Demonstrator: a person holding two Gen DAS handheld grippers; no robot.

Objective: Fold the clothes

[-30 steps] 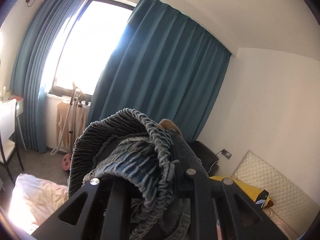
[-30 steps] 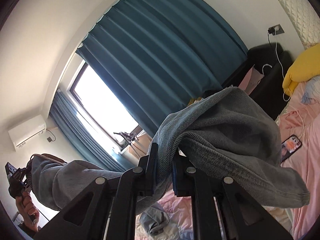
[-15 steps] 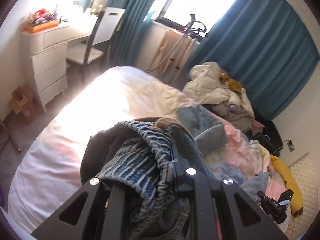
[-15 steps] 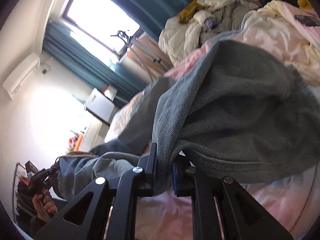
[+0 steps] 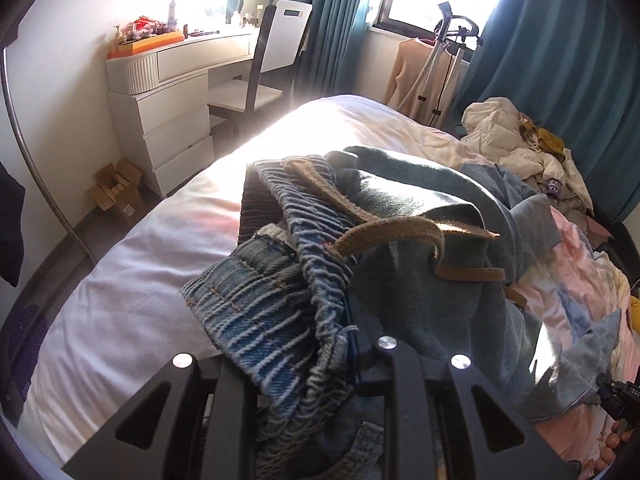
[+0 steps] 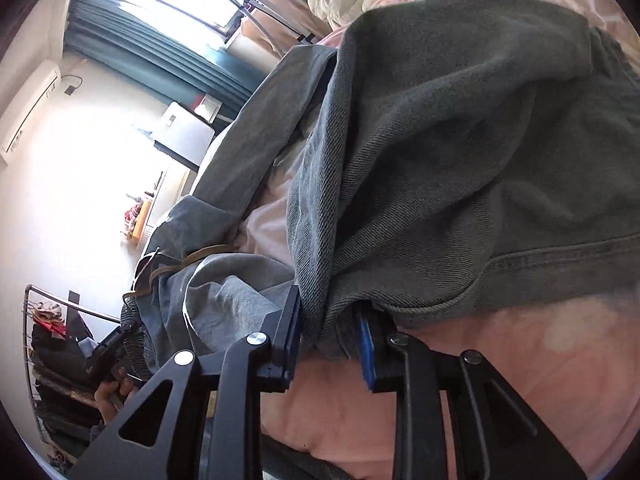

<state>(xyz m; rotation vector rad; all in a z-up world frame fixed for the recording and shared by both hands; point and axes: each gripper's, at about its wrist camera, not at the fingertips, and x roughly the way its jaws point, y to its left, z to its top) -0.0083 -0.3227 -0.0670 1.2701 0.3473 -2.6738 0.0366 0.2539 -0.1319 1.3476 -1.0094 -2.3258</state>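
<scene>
A pair of grey-blue jeans (image 5: 432, 240) with a brown belt (image 5: 384, 232) lies stretched across the bed. My left gripper (image 5: 320, 320) is shut on the jeans' elastic waistband (image 5: 280, 296), which bunches over its fingers. In the right wrist view the jeans' leg (image 6: 460, 168) drapes over my right gripper (image 6: 328, 340), whose jaws stand partly apart with the hem fabric still between the blue pads (image 6: 366, 344). The left gripper also shows far left in the right wrist view (image 6: 108, 360).
The bed (image 5: 140, 280) has a white and pink cover. A heap of clothes (image 5: 516, 148) lies at its far side by blue curtains (image 5: 560, 60). A white dresser (image 5: 168, 92), a chair (image 5: 272, 56) and a garment steamer (image 5: 444, 64) stand beyond.
Both grippers came down from high in the air to the bed, laying the jeans out on it. The right gripper's jaws have spread apart around the hem.
</scene>
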